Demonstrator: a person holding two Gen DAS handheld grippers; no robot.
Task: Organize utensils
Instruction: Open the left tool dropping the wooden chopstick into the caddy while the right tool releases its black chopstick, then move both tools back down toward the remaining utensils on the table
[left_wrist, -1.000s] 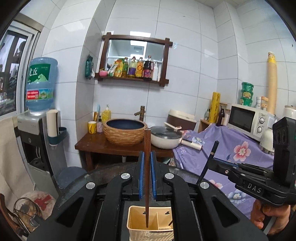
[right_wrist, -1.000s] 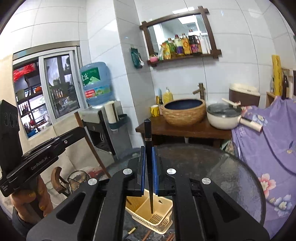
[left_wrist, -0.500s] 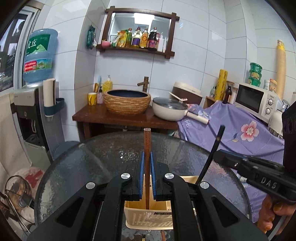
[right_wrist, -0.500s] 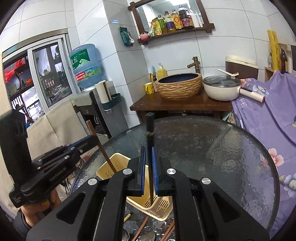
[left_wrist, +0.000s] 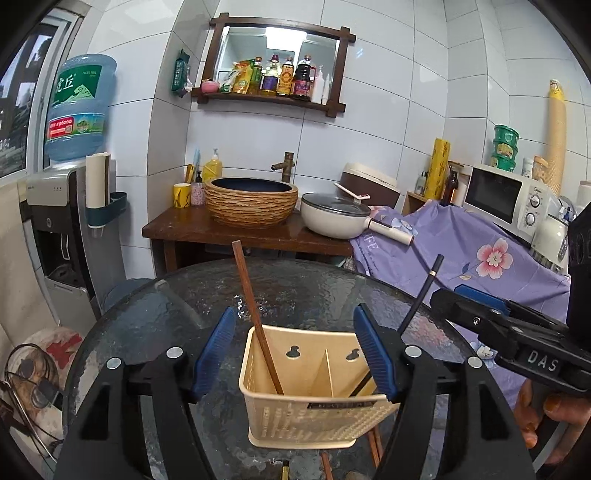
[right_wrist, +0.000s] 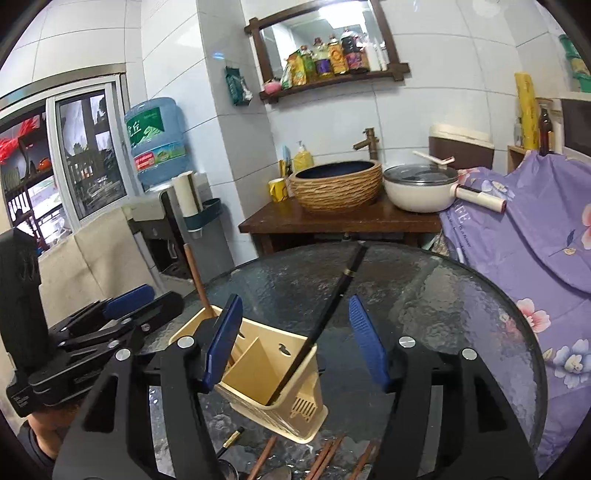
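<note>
A cream plastic utensil holder (left_wrist: 314, 410) with two compartments stands on the round glass table (left_wrist: 303, 288). A brown wooden chopstick (left_wrist: 255, 314) leans in its left compartment. A black chopstick (left_wrist: 421, 299) leans in its right compartment. My left gripper (left_wrist: 295, 354) is open and empty, its jaws either side of the holder. My right gripper (right_wrist: 295, 347) is open and empty above the holder (right_wrist: 273, 373), with the black chopstick (right_wrist: 325, 314) between its jaws but free of them. The brown chopstick (right_wrist: 197, 277) shows at the left.
Several loose chopsticks (right_wrist: 325, 458) and a spoon lie on the table in front of the holder. Behind the table stand a wooden stand with a woven basin (left_wrist: 251, 201) and a white pan (left_wrist: 336, 219). A purple flowered cloth (left_wrist: 461, 251) covers the right side.
Both grippers have opened and let go of their chopsticks, which now lean in the holder. Both grippers have tilted down and drawn back toward the holder.
</note>
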